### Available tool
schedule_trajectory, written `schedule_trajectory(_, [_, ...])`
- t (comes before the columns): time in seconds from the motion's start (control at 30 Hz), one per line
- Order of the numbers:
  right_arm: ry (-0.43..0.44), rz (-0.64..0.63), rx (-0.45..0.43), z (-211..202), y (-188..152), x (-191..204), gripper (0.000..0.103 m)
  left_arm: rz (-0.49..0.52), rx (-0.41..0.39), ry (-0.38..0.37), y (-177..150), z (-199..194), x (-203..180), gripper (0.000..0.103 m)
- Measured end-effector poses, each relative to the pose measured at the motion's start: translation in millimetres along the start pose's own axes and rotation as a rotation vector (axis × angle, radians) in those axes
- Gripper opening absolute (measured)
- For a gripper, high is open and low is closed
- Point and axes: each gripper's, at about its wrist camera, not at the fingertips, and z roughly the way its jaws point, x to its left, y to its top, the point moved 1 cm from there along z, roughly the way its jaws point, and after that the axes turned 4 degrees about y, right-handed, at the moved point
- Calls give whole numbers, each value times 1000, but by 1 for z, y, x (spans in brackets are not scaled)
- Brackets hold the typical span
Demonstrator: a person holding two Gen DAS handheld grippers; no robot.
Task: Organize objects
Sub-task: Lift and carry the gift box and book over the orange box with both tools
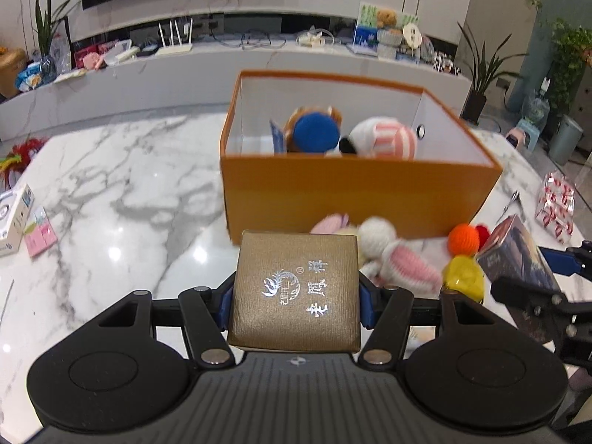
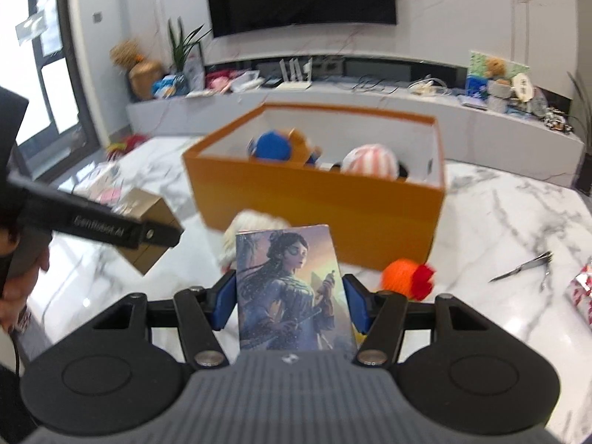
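Left claw (image 1: pixel 296 296) grips brown gift box (image 1: pixel 296 288), right claw (image 2: pixel 292 301) grips illustrated card box (image 2: pixel 292 288); orange bin (image 1: pixel 355 192) at 12 o'clock: clear near rim, release beside plush toys (image 1: pixel 351 135)

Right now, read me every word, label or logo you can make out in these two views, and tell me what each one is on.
"老凤祥", silver characters beside a round phoenix emblem: on the brown box clamped in the left gripper.
"GenRobot.AI": on the left gripper's black arm, right wrist view.
Illustrated box in the right gripper: a picture of a figure, no lettering visible.
White carton at the table's left edge: print too blurred.
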Motion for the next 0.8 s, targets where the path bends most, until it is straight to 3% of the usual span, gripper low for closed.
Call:
schedule_trajectory(0.17, [-8, 14, -53, -9, 25, -3, 62, -15, -52, -17, 18, -10, -8, 70])
schedule_trajectory(0.33, [4, 58, -144, -6, 68, -8, 62, -51, -130, -21, 61, -15, -14, 70])
schedule_trajectory(0.57, [44, 228, -214, 35, 117, -46, 62, -99, -204, -27, 121, 14, -19, 70])
schedule_trajectory(0.67, [43, 284, -195, 55, 116, -61, 62, -153, -204, -52, 135, 39, -17, 70])
schedule_trajectory(0.8, [67, 342, -143, 86, 115, -79, 62, -222, -127, -145, 139, 83, -18, 70])
